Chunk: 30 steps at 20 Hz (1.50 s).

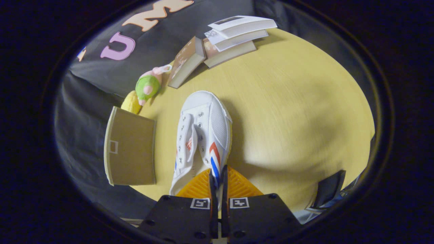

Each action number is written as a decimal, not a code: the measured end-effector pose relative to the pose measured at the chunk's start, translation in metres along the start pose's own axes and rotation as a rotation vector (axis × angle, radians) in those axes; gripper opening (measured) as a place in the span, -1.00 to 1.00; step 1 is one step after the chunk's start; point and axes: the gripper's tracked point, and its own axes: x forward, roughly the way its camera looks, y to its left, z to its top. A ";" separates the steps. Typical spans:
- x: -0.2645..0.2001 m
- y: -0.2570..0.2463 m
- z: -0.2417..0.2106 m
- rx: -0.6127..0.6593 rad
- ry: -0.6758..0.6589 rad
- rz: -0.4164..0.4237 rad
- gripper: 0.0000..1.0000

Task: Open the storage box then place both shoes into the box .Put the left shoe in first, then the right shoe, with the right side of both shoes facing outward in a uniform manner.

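Far left: brown cardboard box (130, 147) on the yellow round table (298, 112), flap or wall facing the camera, interior hidden, can't tell if it's open. Just behind it a yellow plush (131, 102), mostly hidden by the box, and a green-and-pink plush toy (149, 84) lying against the cloth wall. Further back, a leaning book (186, 62) and a stack of books (235, 35). Centre: white canvas shoe (201, 135) with red and blue side stripes, toe pointing away, heel end hidden behind the fingers. Gripper (218, 174) is clamped on the shoe's collar near the heel, fingers nearly touching, thin shoe wall pinched between them. Gripper looks steeply down at the table. Shoe is just beside the box, not inside. Right: dark object (327, 189) at table edge, cut off, unidentifiable.
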 end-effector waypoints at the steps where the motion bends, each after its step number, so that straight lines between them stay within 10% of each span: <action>1: -0.004 0.010 0.002 0.012 -0.012 0.018 -0.85; 30: -0.003 0.311 -0.023 -0.007 -0.075 0.243 -0.86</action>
